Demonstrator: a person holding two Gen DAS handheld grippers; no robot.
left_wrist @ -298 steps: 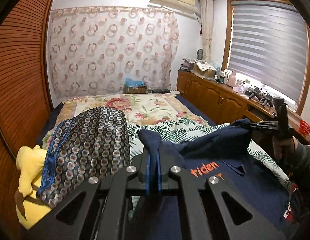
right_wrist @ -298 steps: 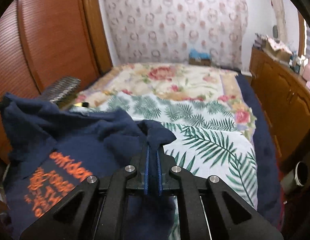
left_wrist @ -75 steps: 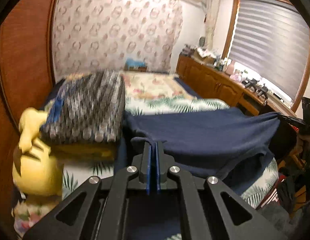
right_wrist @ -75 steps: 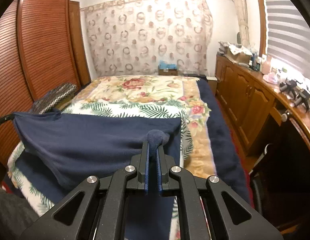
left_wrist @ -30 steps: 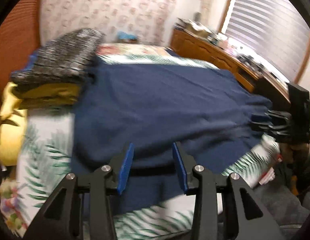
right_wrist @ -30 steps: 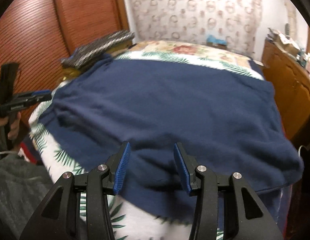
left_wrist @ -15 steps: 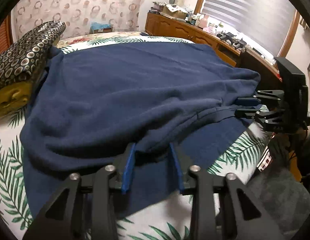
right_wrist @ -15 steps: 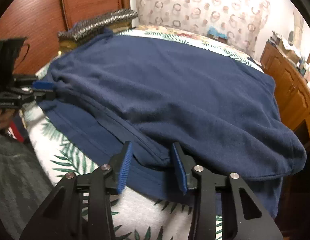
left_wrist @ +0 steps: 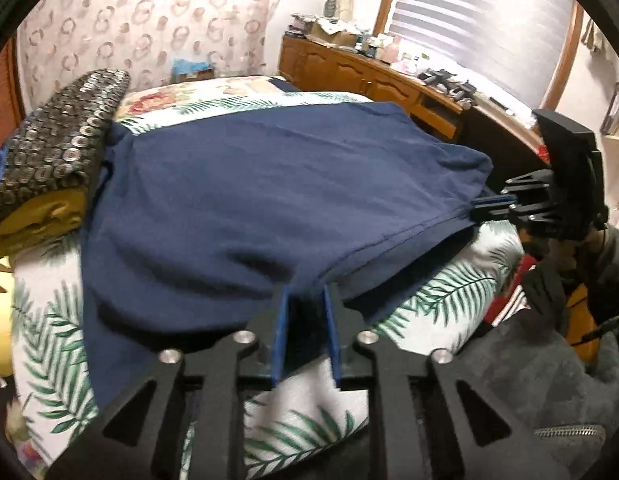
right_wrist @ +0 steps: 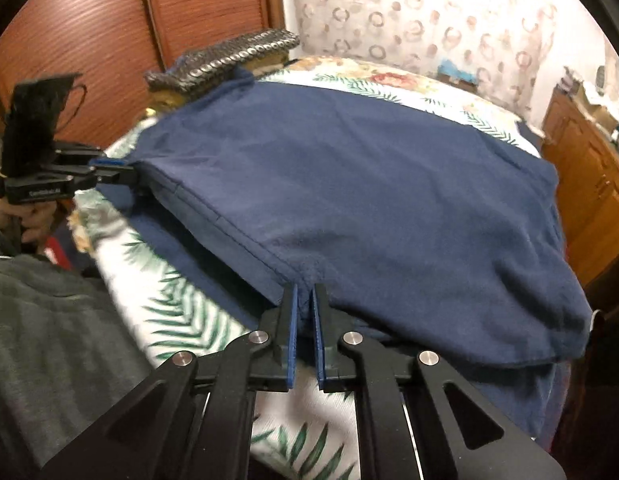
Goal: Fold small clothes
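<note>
The right gripper was clamped on the near hem of the navy cotton shirt mid-frame, the left gripper closing on its hem; both needed an even lift.

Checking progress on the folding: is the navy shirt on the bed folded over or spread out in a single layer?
Folded over. The navy shirt has a hemmed top layer lying over a lower layer near the bed's front edge.

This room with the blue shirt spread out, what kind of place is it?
Most likely a home bedroom. The navy shirt lies on a bed with a leaf-print cover, beside a wooden sideboard under a blinded window.
</note>
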